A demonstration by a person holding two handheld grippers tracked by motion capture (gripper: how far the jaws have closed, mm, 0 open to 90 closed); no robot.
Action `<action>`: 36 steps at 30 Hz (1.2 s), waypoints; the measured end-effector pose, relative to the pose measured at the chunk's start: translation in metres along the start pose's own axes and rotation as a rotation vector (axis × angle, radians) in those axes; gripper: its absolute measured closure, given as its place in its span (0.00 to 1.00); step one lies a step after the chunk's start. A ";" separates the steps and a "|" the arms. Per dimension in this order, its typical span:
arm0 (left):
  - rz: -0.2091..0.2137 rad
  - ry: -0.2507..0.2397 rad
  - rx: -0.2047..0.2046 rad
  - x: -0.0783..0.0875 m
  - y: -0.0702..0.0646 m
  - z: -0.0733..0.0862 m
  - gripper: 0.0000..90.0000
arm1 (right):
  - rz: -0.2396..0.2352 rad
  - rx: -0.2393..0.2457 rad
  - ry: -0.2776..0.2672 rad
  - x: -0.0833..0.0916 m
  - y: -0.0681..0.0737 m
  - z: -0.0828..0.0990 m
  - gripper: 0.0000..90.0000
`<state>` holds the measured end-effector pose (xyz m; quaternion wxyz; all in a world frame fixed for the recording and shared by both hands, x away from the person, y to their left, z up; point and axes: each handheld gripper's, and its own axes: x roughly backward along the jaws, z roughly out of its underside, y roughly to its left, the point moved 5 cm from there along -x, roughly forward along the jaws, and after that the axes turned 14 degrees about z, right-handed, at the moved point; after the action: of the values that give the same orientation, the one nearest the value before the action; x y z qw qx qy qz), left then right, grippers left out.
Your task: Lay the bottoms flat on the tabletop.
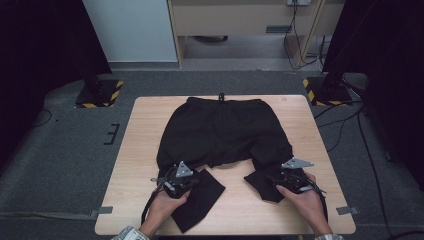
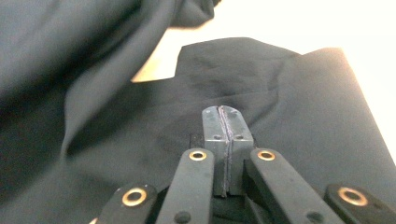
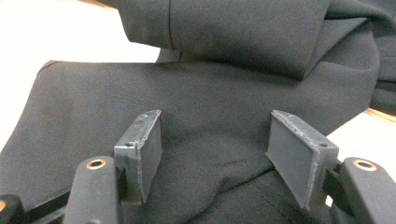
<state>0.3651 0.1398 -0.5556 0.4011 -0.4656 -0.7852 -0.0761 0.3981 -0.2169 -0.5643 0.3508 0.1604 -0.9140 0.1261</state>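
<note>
1. Pressed together in the left gripper view, the jaws of the left hand-held gripper [image 2: 227, 122] are resting clenched on the black fabric; whether a fold is pinched between them I cannot tell, as no cloth is showing in the seam.
2. Jaws of the right hand-held gripper [image 3: 217, 147] are standing apart over the other leg, with cloth lying between them but not squeezed.
3. Both legs are belonging to the black shorts [image 1: 223, 131], which are lying flat on the wooden counter [image 1: 137, 150], waistband and drawstring [image 1: 221, 96] at the far edge, leg ends folded and crumpled toward the person's hands [image 1: 162, 210].
4. Judging by the creases, the shorts are handling as light, limp cloth: soft, not fragile, inclined to sag and slip unless gripped firmly.
5. Taking hold at a hem or a doubled fold of each leg is looking safest, since a single layer may be sliding out.
</note>
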 end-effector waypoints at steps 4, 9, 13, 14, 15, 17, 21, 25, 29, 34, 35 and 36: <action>0.036 0.020 0.006 0.017 -0.011 0.014 0.99 | 0.001 0.003 -0.003 0.000 0.000 0.001 0.39; -0.050 -0.107 0.024 0.036 -0.010 0.009 0.70 | 0.000 0.004 -0.004 0.000 0.000 0.001 0.39; -0.124 -0.168 0.070 0.033 0.010 -0.001 0.56 | 0.001 0.001 -0.005 0.000 0.000 0.001 0.39; -0.124 -0.168 0.070 0.033 0.010 -0.001 0.55 | 0.001 0.001 -0.005 0.000 0.000 0.001 0.39; -0.138 -0.170 0.072 0.027 0.017 -0.005 0.54 | 0.003 0.008 -0.008 0.000 0.000 0.001 0.39; -0.162 -0.123 0.049 0.017 0.024 -0.008 0.55 | 0.003 0.008 -0.008 0.000 0.000 0.001 0.39; -0.158 -0.065 0.021 0.002 0.032 -0.010 0.65 | -0.001 0.005 -0.008 -0.001 -0.001 0.000 0.39; -0.121 -0.075 0.042 0.008 0.032 -0.010 0.91 | -0.001 0.007 -0.009 -0.001 -0.001 0.000 0.39; -0.093 -0.082 0.035 0.024 0.025 -0.003 0.98 | 0.004 0.012 -0.008 0.000 -0.002 0.001 0.39; -0.020 -0.054 0.064 0.052 0.011 0.025 0.98 | 0.022 0.005 0.010 0.004 -0.010 0.007 0.38; -0.004 -0.047 0.075 0.055 0.010 0.030 0.98 | 0.020 -0.004 0.017 0.006 -0.014 0.009 0.38; -0.004 -0.047 0.075 0.055 0.010 0.030 0.97 | 0.024 -0.014 0.021 0.009 -0.018 0.012 0.38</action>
<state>0.3427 0.1972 -0.5395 0.3996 -0.4504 -0.7976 -0.0362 0.3914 -0.2395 -0.5651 0.3599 0.1455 -0.9130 0.1255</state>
